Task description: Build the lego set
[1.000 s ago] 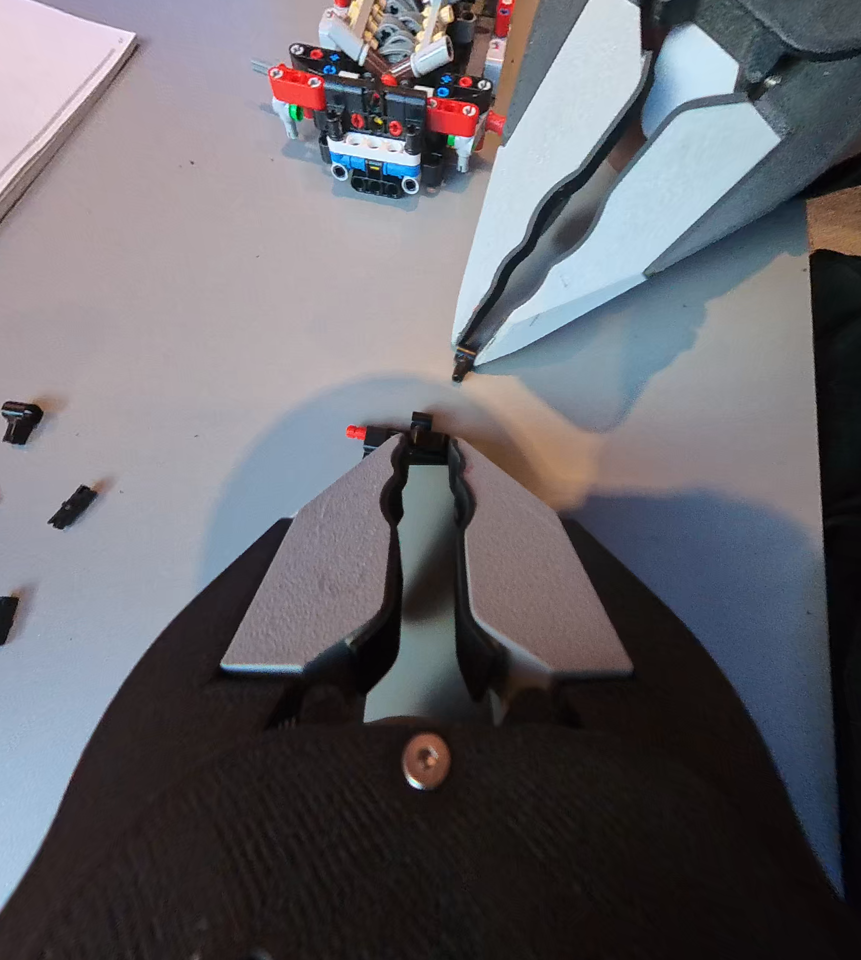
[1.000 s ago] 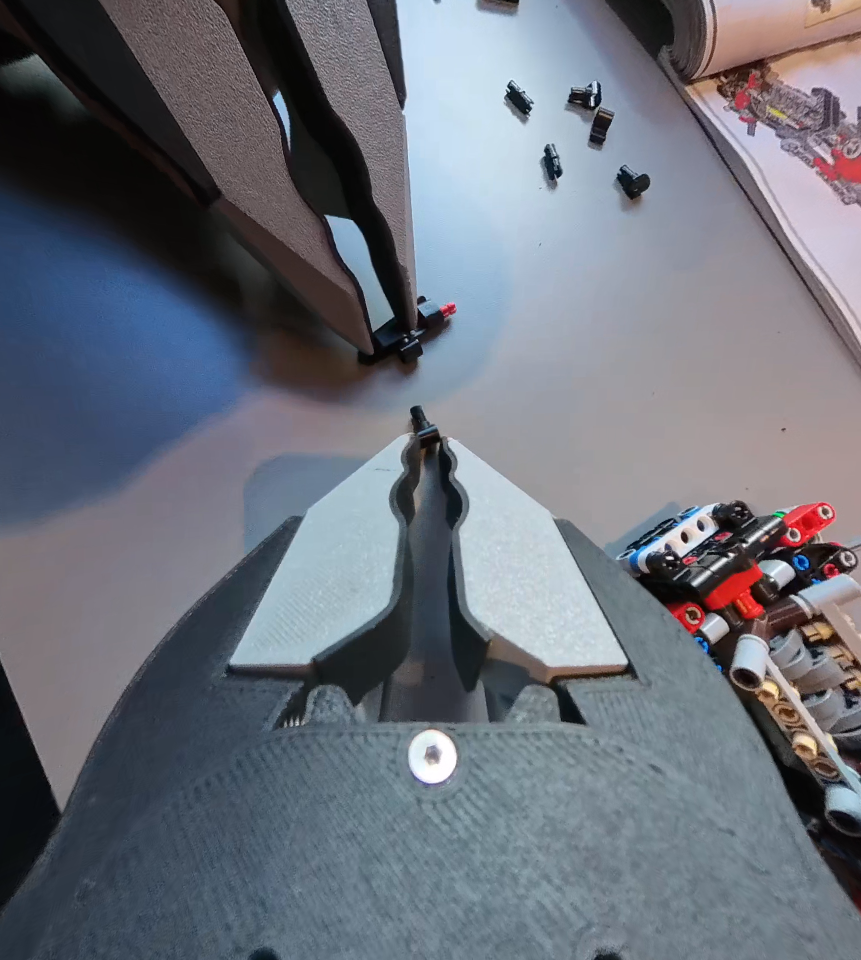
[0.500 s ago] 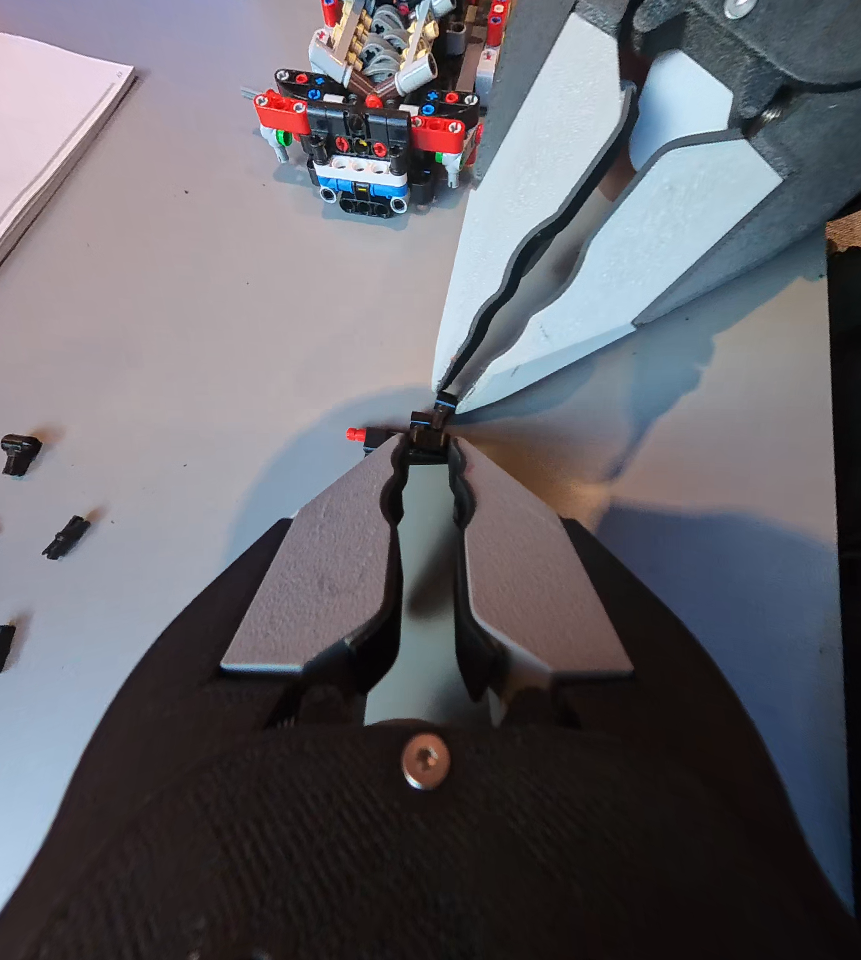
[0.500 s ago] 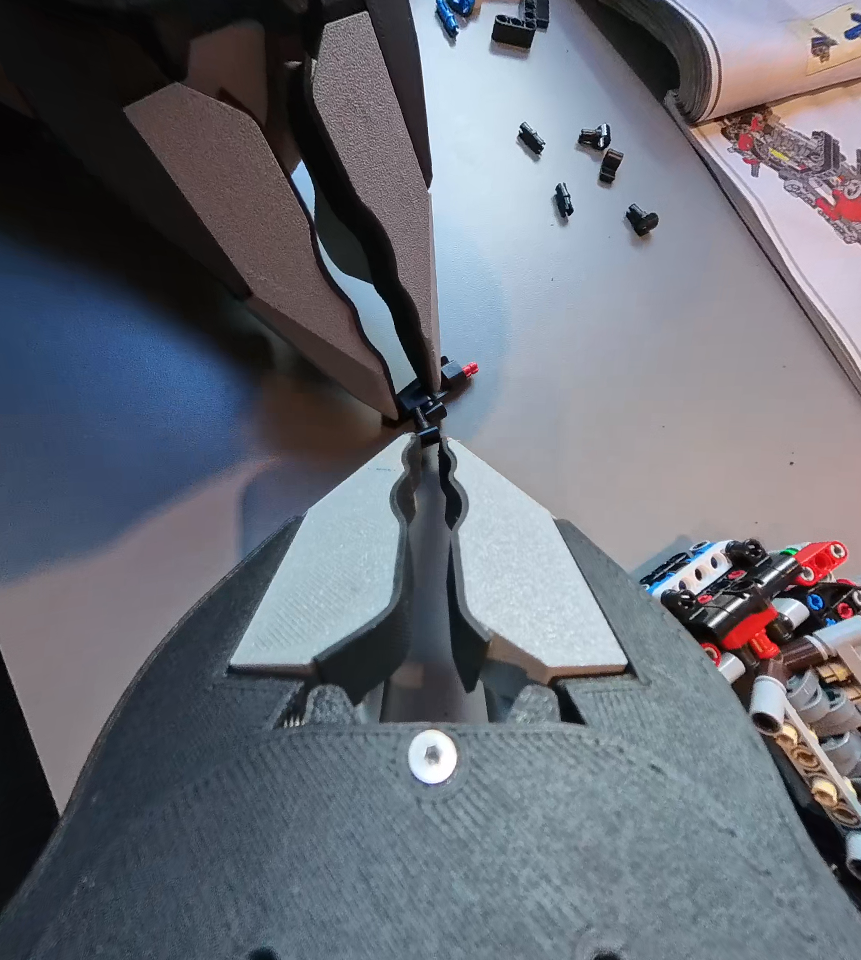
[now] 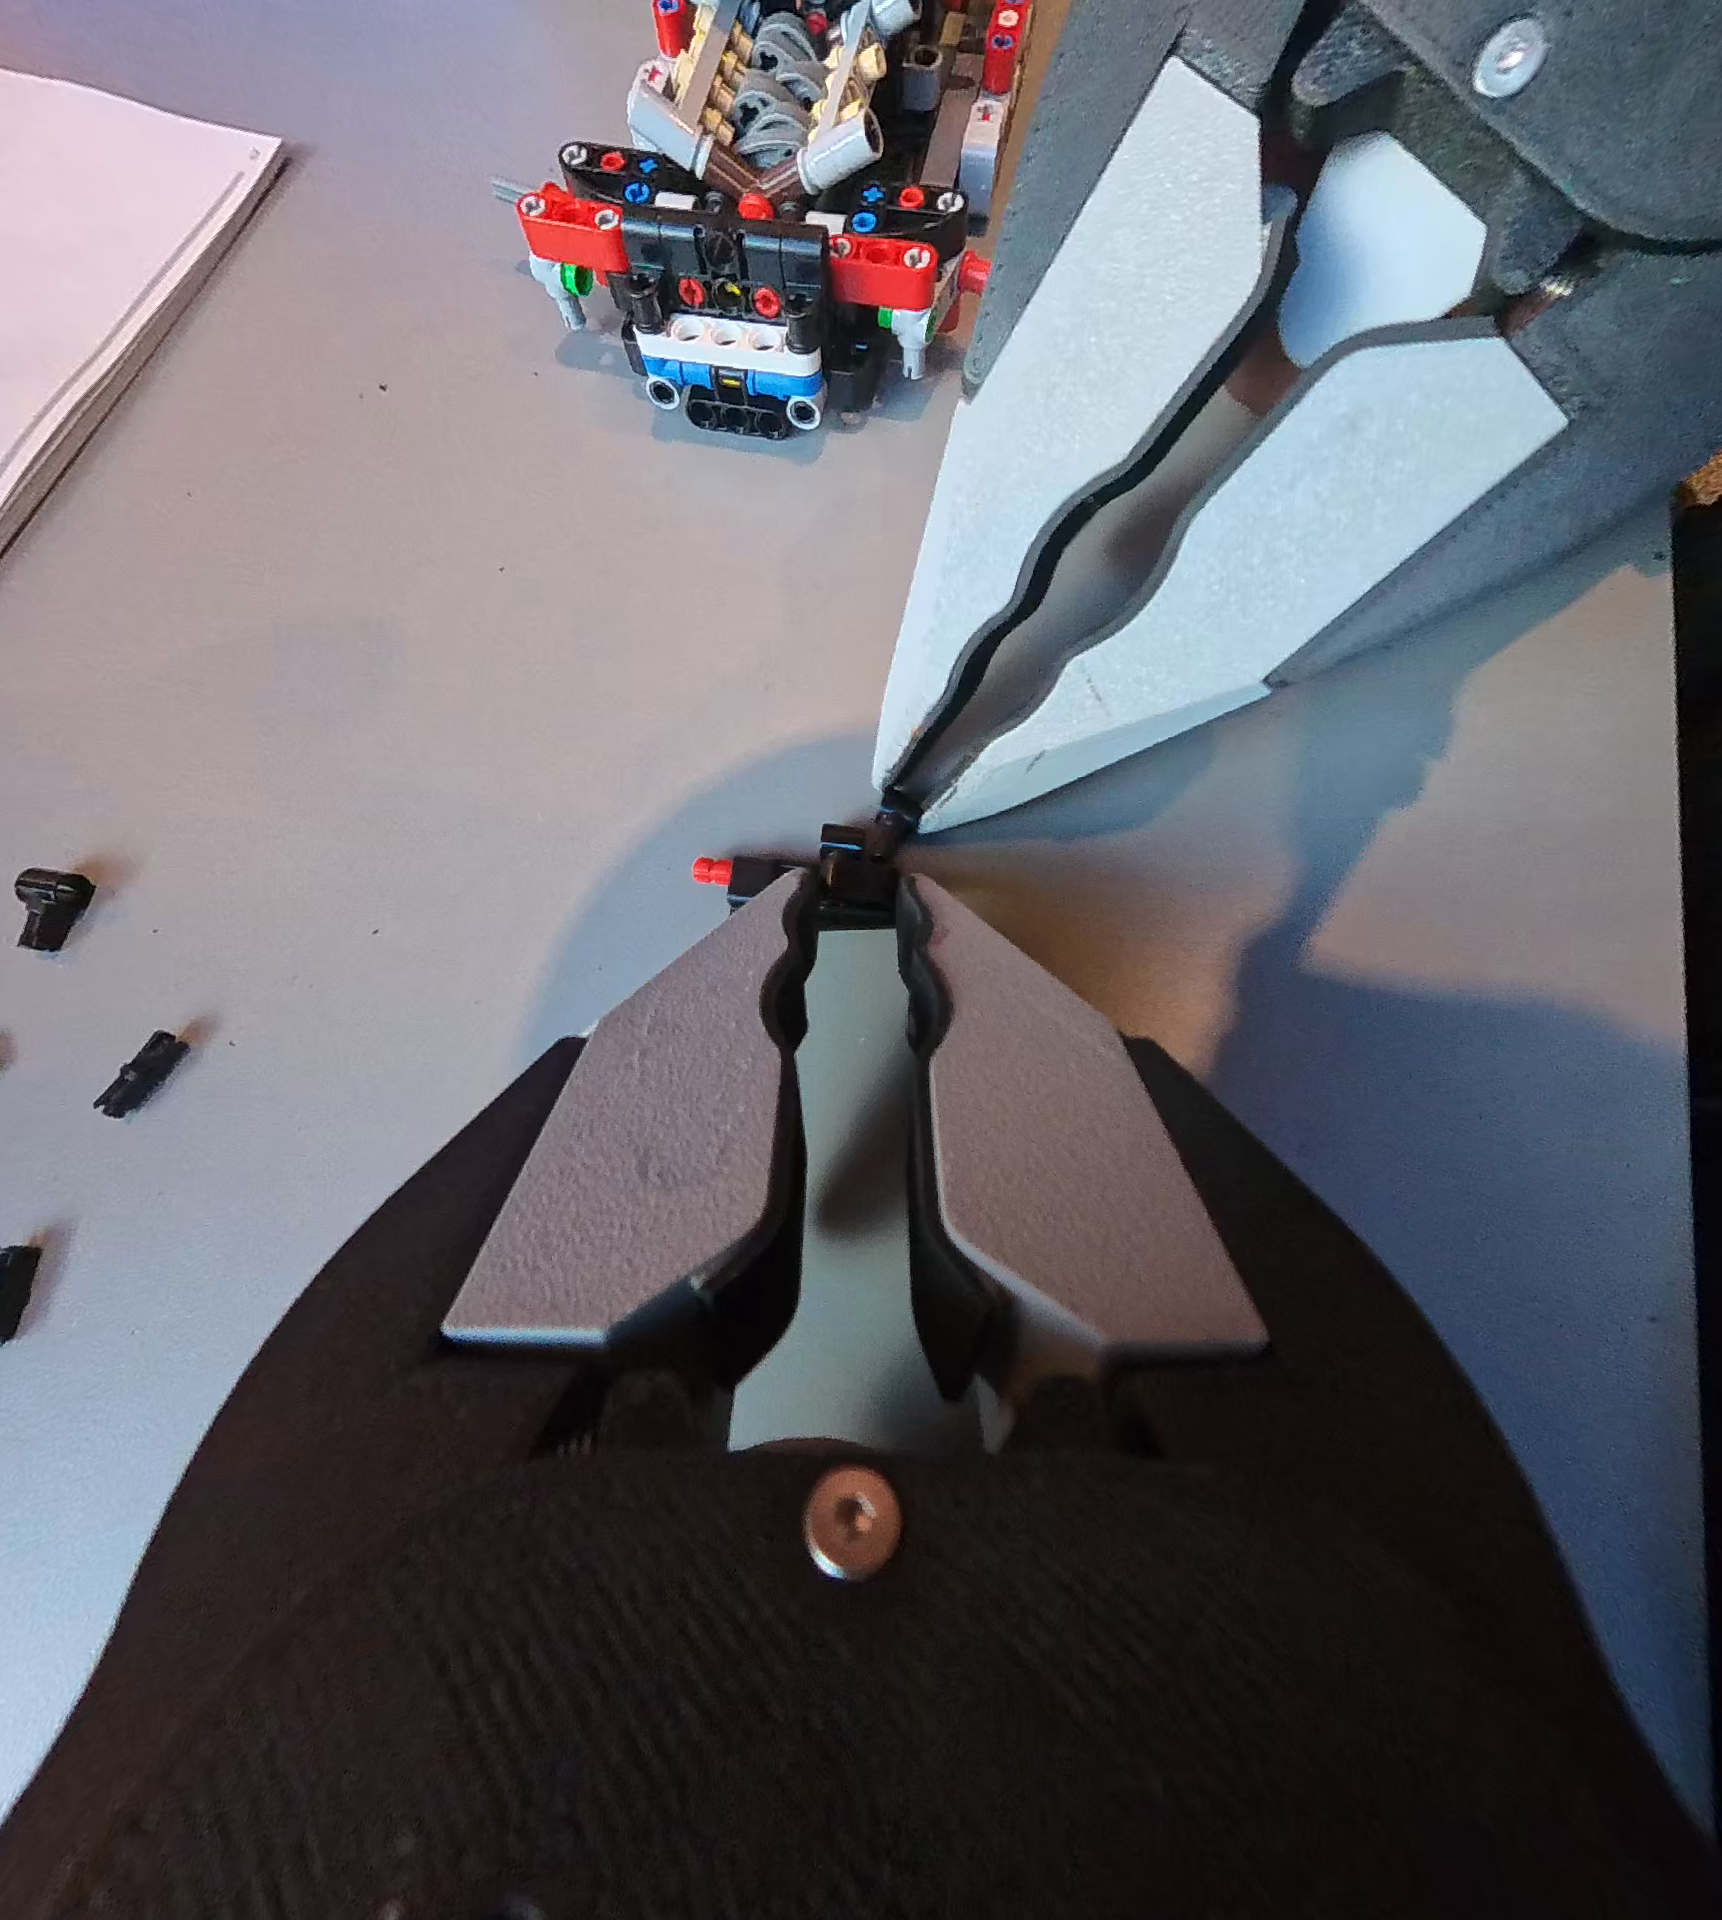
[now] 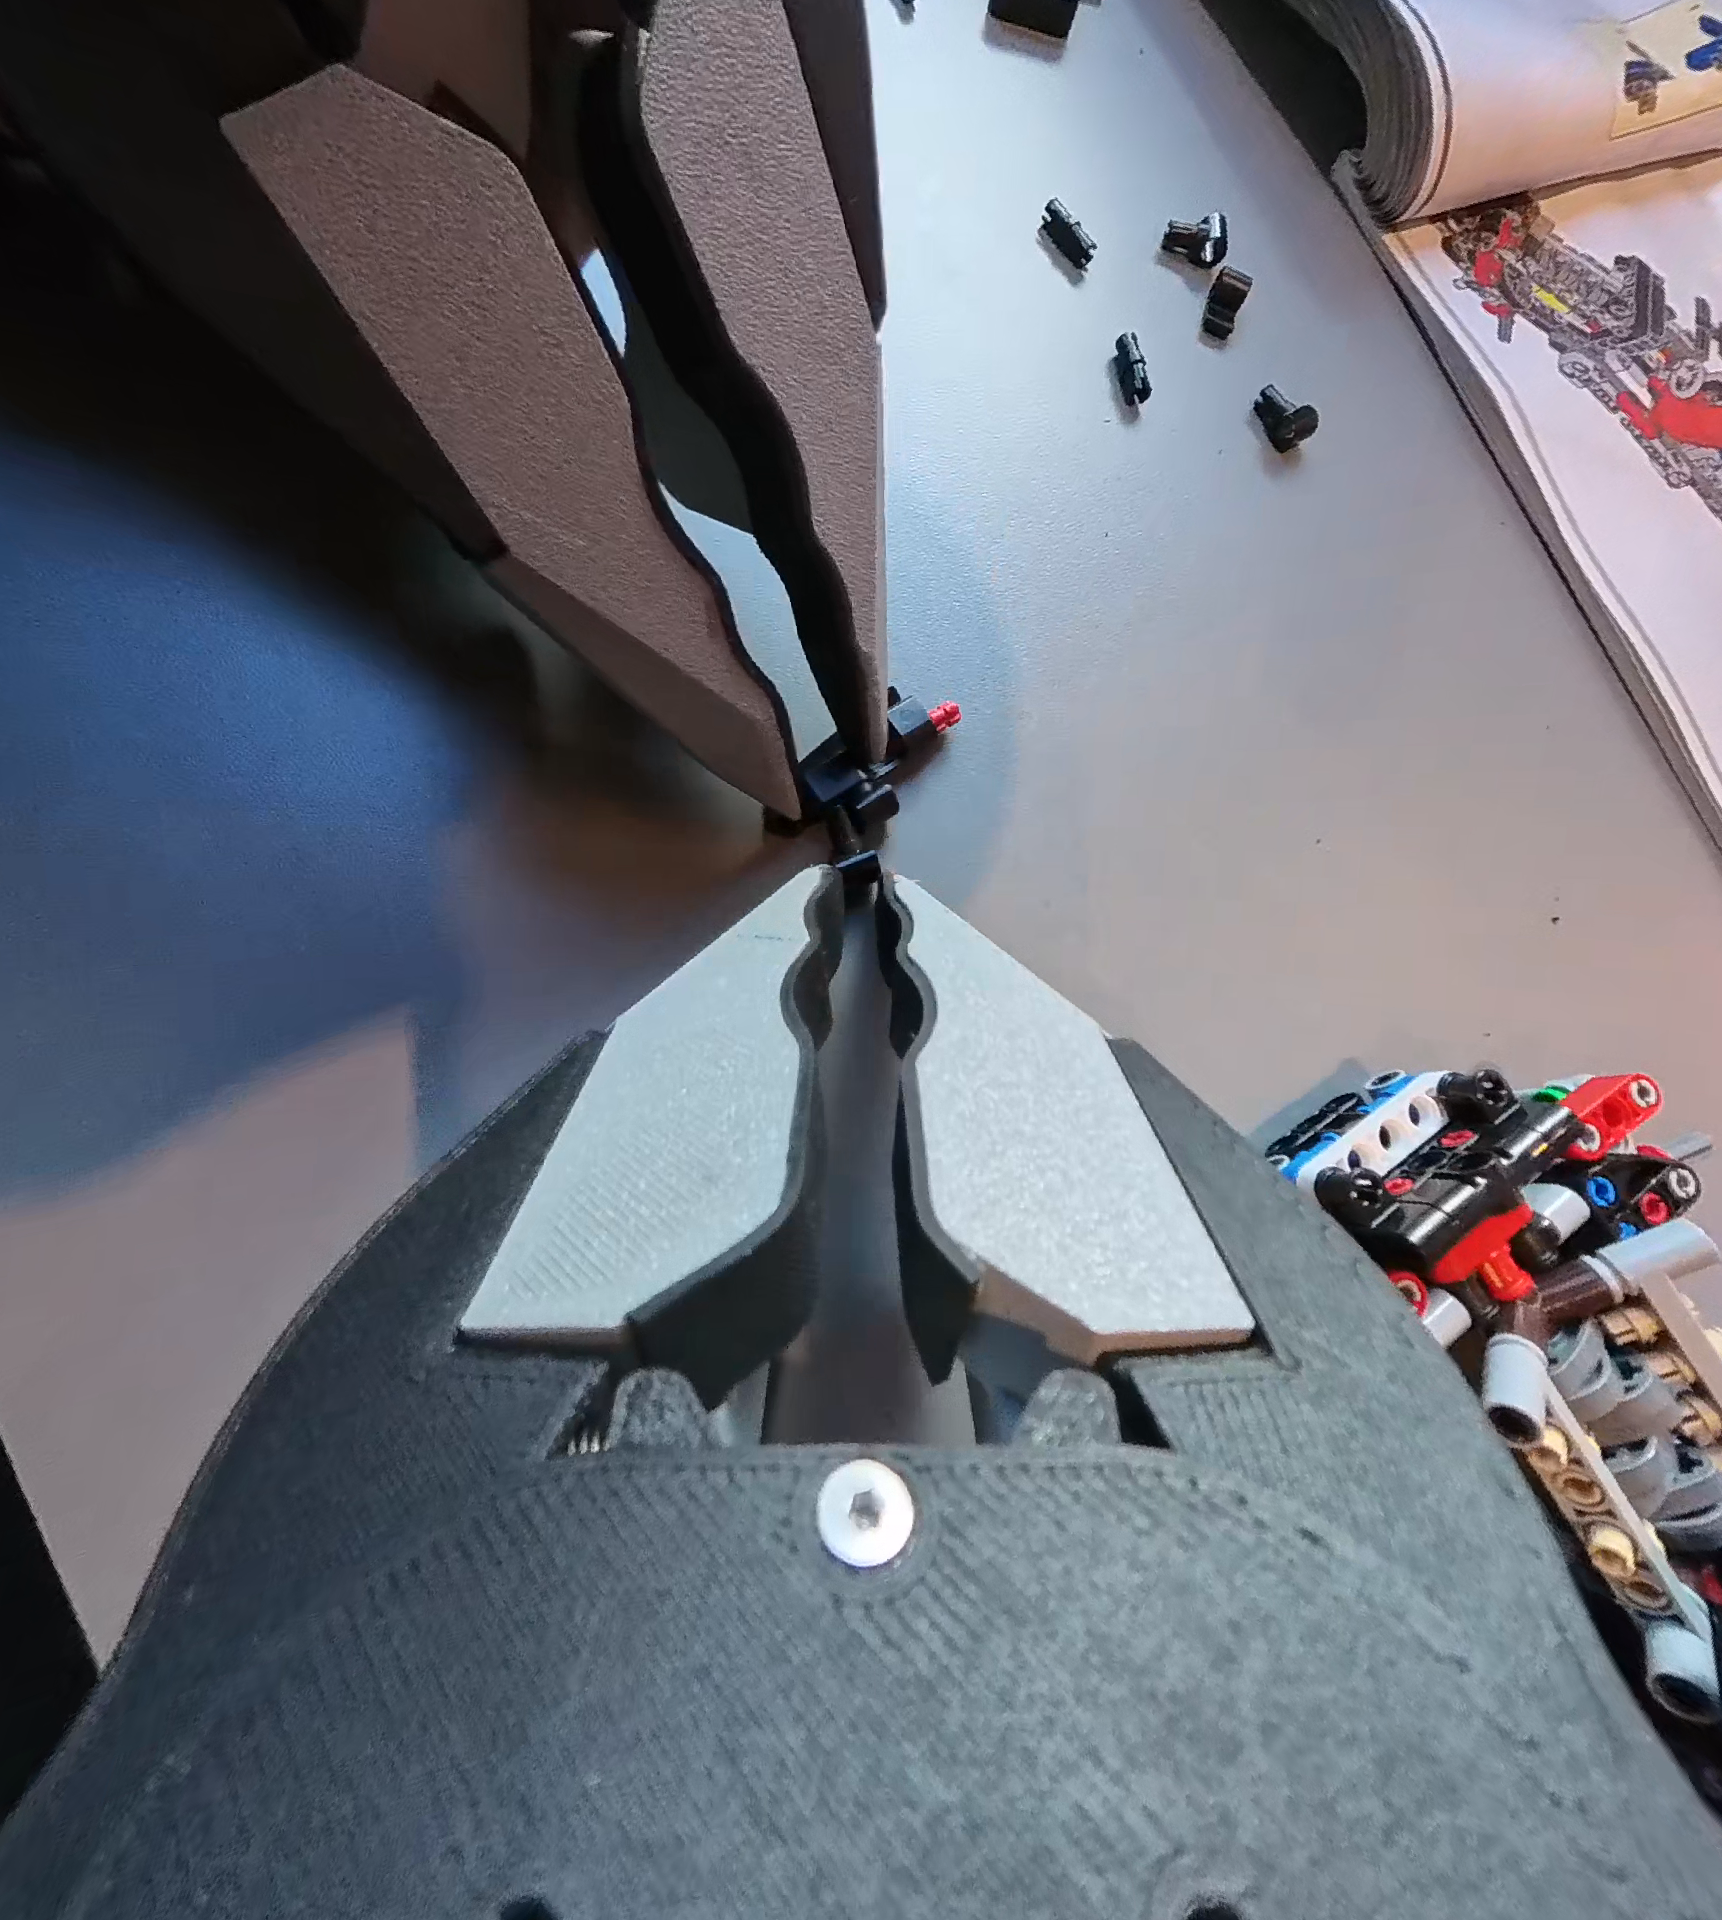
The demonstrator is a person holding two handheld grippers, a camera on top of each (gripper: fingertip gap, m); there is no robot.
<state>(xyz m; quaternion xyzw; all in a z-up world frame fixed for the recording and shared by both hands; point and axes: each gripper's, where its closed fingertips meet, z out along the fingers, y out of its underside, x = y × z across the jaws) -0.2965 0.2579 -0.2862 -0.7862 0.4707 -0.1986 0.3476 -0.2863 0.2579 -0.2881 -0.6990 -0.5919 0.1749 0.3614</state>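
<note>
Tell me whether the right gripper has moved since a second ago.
Yes. In the left wrist view the right gripper has come in toward the black connector held by the left gripper; its black pin now meets it.

Grey table (image 5: 337, 644) w/ strong shadows, dark beyond its edge.

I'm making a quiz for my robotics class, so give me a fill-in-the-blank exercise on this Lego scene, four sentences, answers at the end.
1. The left gripper is shut on a small black connector with a ____ pin tip at one end.
2. The right gripper pinches a small ____ pin.
3. The open instruction booklet lies on the ____ table.
4. The loose pieces near the booklet are all ____.

Missing words: red; black; grey; black
</note>
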